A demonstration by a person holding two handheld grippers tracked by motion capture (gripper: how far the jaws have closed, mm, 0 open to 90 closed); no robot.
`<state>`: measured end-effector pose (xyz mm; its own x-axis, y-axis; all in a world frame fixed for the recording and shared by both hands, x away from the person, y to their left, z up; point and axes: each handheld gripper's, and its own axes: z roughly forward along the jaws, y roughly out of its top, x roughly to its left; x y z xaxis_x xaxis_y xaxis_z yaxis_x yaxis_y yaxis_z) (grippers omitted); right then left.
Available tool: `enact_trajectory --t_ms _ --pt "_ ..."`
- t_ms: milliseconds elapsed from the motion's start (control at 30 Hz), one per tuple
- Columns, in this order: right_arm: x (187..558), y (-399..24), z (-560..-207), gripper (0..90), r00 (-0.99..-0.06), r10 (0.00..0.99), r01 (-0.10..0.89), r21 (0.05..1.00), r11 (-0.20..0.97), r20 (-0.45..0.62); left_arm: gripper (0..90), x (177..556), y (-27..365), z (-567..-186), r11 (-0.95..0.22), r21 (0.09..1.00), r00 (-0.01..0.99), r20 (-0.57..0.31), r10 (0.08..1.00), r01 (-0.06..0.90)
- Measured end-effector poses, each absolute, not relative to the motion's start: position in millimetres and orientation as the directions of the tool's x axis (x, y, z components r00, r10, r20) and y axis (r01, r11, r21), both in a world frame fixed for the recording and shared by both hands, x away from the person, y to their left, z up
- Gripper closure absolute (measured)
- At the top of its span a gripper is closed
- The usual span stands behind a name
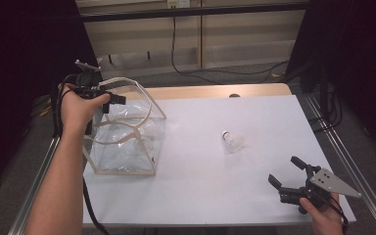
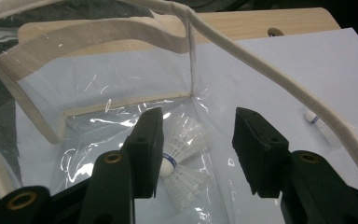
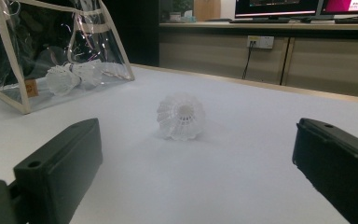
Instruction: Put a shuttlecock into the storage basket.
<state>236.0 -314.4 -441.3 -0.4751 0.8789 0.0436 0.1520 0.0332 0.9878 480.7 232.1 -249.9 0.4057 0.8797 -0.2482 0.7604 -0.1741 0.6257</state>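
Note:
A clear plastic bag [image 1: 127, 132] with cream trim stands open at the table's left. My left gripper [image 1: 111, 103] hovers over its mouth, jaws open and empty; in the left gripper view [image 2: 198, 121] two white shuttlecocks [image 2: 186, 140] lie on the bag's bottom below the jaws. Another white shuttlecock [image 1: 232, 141] lies on its side on the white table top, right of the bag. My right gripper [image 1: 284, 170] rests near the front right corner, open wide, pointing at that shuttlecock [image 3: 181, 116], well short of it. The bag [image 3: 9, 56] and its shuttlecocks [image 3: 67, 77] show beyond.
The white sheet [image 1: 254, 117] covers most of a wooden table [image 1: 215, 91]. Metal rails [image 1: 352, 166] run along both sides. Cables [image 1: 200, 71] lie on the floor behind. Cabinets and monitors [image 3: 279, 9] stand in the far background.

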Motion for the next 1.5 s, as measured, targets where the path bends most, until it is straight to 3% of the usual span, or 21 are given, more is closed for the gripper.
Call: enact_trajectory --t_ms 1500 --pt "235.3 -314.1 -440.2 1.2 -0.479 0.876 0.147 0.989 0.031 0.044 32.5 449.9 170.0 -223.7 -0.325 0.639 0.62 -0.31 0.721 0.697"
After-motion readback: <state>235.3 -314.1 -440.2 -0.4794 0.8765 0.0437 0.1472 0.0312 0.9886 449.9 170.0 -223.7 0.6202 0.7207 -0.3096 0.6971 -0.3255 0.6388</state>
